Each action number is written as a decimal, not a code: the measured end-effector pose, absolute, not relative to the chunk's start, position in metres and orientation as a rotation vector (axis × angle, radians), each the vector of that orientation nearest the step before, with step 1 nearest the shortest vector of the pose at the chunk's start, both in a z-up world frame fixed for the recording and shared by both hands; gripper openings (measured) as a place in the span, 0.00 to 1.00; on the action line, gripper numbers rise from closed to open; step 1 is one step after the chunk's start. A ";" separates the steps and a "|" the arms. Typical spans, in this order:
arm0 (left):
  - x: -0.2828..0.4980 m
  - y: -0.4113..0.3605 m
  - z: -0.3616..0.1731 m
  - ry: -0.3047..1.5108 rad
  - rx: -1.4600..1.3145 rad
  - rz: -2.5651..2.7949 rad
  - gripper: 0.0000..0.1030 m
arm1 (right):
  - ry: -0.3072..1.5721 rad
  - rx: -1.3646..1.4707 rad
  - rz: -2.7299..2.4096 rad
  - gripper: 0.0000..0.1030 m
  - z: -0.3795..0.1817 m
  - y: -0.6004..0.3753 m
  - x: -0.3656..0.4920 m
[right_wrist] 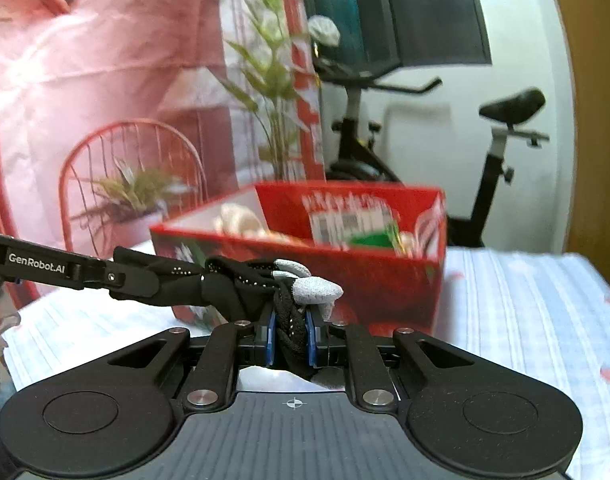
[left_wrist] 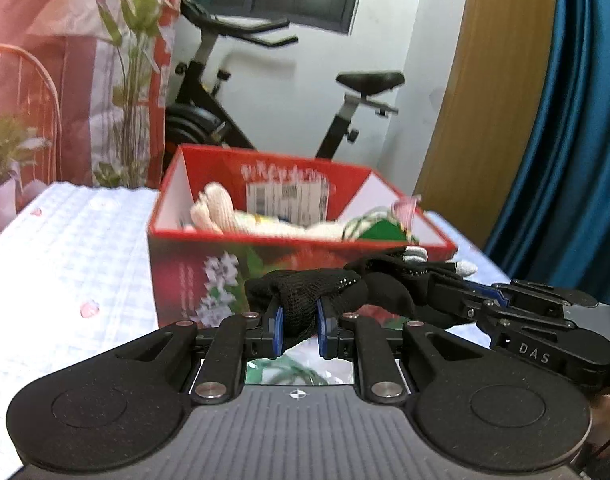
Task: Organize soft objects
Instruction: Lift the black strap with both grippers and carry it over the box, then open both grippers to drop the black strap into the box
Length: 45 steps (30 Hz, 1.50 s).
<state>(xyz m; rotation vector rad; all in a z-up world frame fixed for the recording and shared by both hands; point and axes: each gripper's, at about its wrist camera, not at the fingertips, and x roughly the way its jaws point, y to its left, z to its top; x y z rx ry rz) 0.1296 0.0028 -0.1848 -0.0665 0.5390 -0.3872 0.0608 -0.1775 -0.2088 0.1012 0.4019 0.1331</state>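
Two grippers on one black knit glove [left_wrist: 337,288], held in the air just in front of the red box [left_wrist: 209,256]. Left gripper [left_wrist: 299,326]: fingers narrow, pinched on the cuff end of the glove. Right gripper [right_wrist: 290,330]: fingers narrow, clamped on the bunched finger end; grey fingertips [right_wrist: 317,286] stick out past it toward the box. From the left wrist view the right gripper comes in from the right, its fingers buried in the glove fabric. From the right wrist view the left gripper enters from the left, same story.

Box is open-topped, sits on the surface with the blue-white checked cloth [left_wrist: 65,248]. Inside: a cream knit glove [left_wrist: 221,210], something green [left_wrist: 381,230], a pink-white striped piece [left_wrist: 405,206] at the right corner. Printed label [left_wrist: 287,196] on the inner back wall, blurred. Exercise bike [left_wrist: 345,96] behind the box.
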 end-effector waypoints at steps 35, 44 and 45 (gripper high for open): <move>0.281 0.001 -0.163 0.581 -0.125 -0.312 0.20 | 0.527 0.099 -0.006 0.14 -0.183 -0.159 0.224; 0.280 -0.002 -0.162 0.538 -0.042 -0.285 0.45 | 0.582 0.025 -0.103 0.31 -0.189 -0.160 0.245; 0.279 -0.001 -0.162 0.540 -0.039 -0.282 0.46 | 0.579 0.012 -0.109 0.33 -0.188 -0.159 0.243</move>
